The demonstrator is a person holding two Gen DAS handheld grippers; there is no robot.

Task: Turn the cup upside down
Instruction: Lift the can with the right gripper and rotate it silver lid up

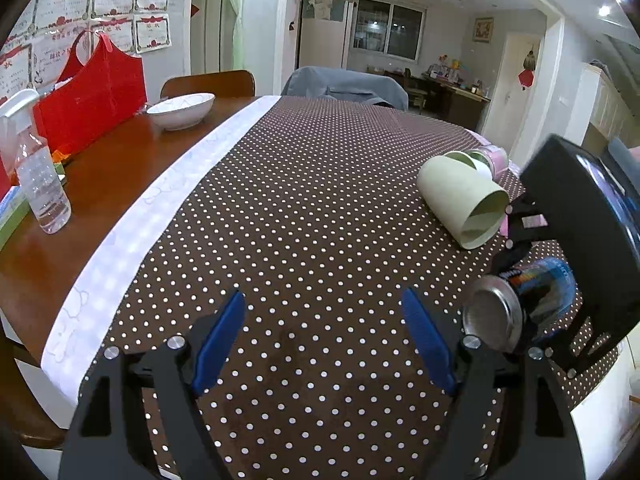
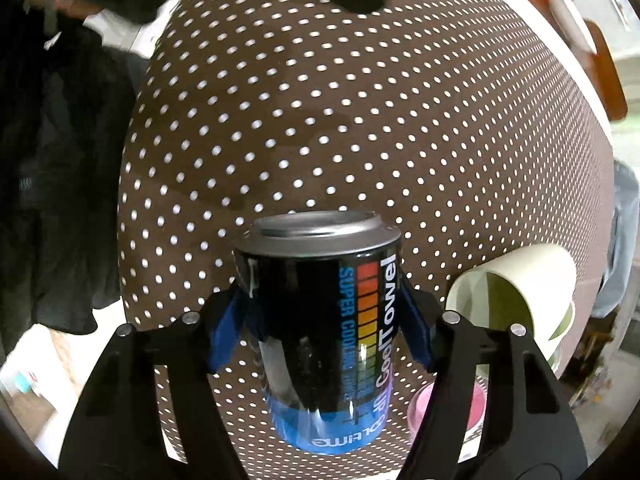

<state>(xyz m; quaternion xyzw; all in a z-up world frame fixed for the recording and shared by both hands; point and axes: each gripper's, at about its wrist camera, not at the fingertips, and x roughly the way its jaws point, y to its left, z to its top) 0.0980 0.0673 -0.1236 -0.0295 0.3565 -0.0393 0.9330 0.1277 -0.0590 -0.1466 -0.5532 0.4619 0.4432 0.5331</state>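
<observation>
We see the can, black and blue with a silver end, clamped between the blue pads of our right gripper; the fingers press against both of its sides and carry it off the cloth. From the left wrist view the same can lies tilted on its side in the air, silver end toward us, with the black body of the right gripper behind it.

Just beyond it, a pale green paper cup rests on its side on the tablecloth, its open mouth turned toward the right gripper. A second green cup and a pink cup sit touching behind it, partly hidden.

Our left gripper hovers above the brown dotted tablecloth with its blue fingers spread wide and holding nothing, well apart from the can.

Further left, on the bare wooden table, stand a white bowl, a red bag and a clear spray bottle.
</observation>
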